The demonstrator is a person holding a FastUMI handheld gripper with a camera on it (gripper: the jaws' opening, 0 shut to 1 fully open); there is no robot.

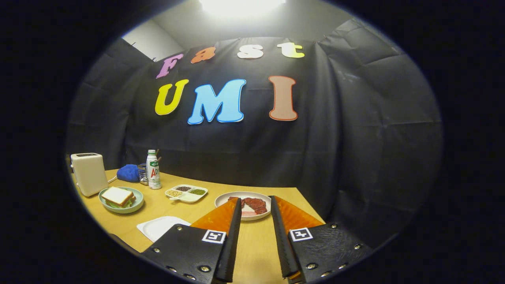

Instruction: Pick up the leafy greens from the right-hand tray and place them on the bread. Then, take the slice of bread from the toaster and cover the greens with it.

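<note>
A slice of bread (117, 195) lies on top of leafy greens (114, 204) on a pale green plate (136, 206), far to the left of my fingers. Behind that plate stands a cream toaster (88, 173) with nothing sticking out of its slot. My gripper (255, 200) is open above the wooden table (252, 244), with nothing between its fingers. Its tips point at a white plate (225, 199) with red meat slices (255, 205) just ahead.
A white square tray (159, 227) lies left of my fingers. A divided dish of seeds and beans (186, 193), a bottle (153, 170), a glass and a blue cloth (128, 172) stand toward the back. The table ends just right of the meat plate.
</note>
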